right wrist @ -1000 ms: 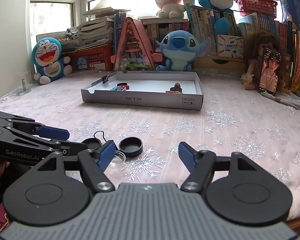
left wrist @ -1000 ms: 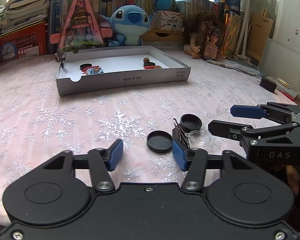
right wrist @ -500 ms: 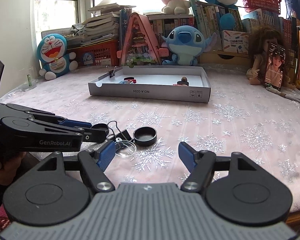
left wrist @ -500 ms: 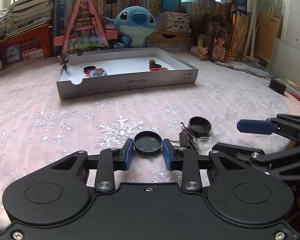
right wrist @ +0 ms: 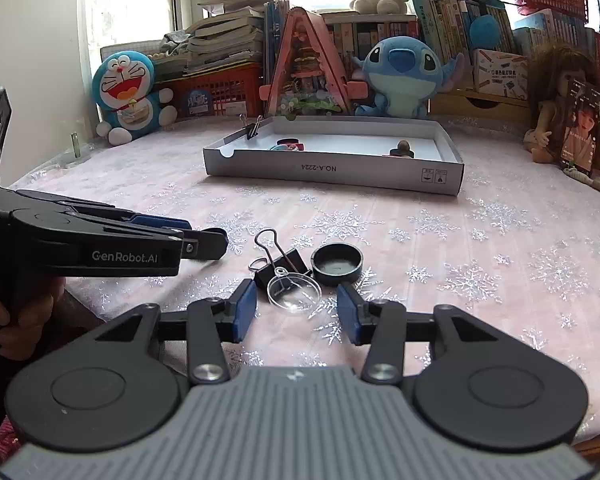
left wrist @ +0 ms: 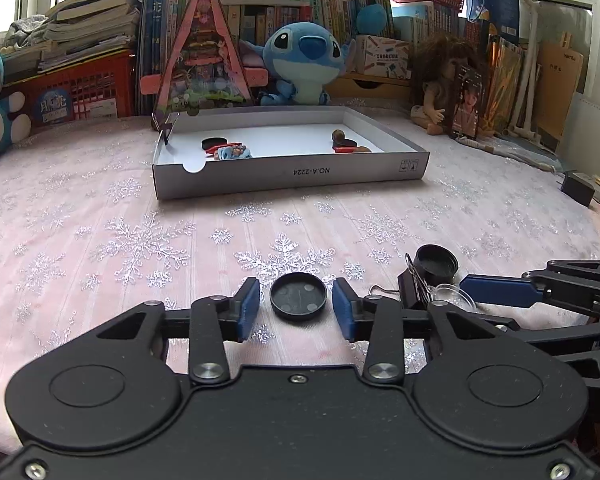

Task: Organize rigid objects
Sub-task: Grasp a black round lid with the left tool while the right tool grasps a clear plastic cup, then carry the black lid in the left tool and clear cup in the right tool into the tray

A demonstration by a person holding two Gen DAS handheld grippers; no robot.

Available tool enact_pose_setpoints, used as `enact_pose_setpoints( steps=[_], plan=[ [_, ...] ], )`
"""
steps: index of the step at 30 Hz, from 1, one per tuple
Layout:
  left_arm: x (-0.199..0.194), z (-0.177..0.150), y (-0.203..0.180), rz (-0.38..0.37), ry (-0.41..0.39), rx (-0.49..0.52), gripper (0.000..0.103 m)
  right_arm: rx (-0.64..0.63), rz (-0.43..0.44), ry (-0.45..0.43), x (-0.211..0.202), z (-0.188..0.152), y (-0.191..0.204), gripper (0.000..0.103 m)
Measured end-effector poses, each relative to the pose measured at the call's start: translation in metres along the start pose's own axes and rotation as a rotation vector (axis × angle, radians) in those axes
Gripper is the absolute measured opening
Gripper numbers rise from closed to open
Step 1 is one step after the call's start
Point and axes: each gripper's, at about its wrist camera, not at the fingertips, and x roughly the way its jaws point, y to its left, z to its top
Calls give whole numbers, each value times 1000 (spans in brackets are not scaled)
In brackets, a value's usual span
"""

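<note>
A black round lid (left wrist: 298,297) lies on the pink tablecloth between the pads of my left gripper (left wrist: 296,310); small gaps show on both sides, so it is open around the lid. My right gripper (right wrist: 296,312) is open, with a clear plastic lid (right wrist: 294,292) just ahead between its fingers. Beside that lie a black binder clip (right wrist: 278,266) and a second black cap (right wrist: 337,266). The grey shallow box (right wrist: 332,168) holding several small items stands further back. The left gripper also shows in the right wrist view (right wrist: 204,240).
Plush toys (right wrist: 400,76), a doll (right wrist: 556,120), a pink triangular model (left wrist: 202,64), books and red baskets line the back. A black adapter (left wrist: 577,190) lies at the right. A binder clip (right wrist: 252,130) is clipped on the box's left corner.
My left gripper moved forward around the black lid and narrowed on it, then widened slightly. My right gripper moved toward the clear lid and narrowed its opening.
</note>
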Motion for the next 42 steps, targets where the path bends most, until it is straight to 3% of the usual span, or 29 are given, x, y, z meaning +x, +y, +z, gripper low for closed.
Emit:
enact_pose_setpoints(
  steps=[4, 6, 8, 16, 27, 42],
  plan=[
    [5, -1, -1, 2, 9, -2, 39, -3, -1, 4, 1, 1, 0, 33],
    [6, -2, -2, 5, 8, 1, 39, -4, -3, 1, 0, 1, 0, 34],
    [6, -1, -2, 10, 11, 2, 30, -9, -3, 0, 0, 1, 1, 33],
    [1, 8, -1, 7, 7, -15, 30, -27, -39, -40, -8, 10, 0, 33],
    [-2, 48, 16, 15, -32, -53, 30, -24, -121, -103, -8, 42, -18, 33],
    [23, 101, 32, 42, -78, -91, 30, -22, -179, -118, 22, 89, -39, 33]
  ],
)
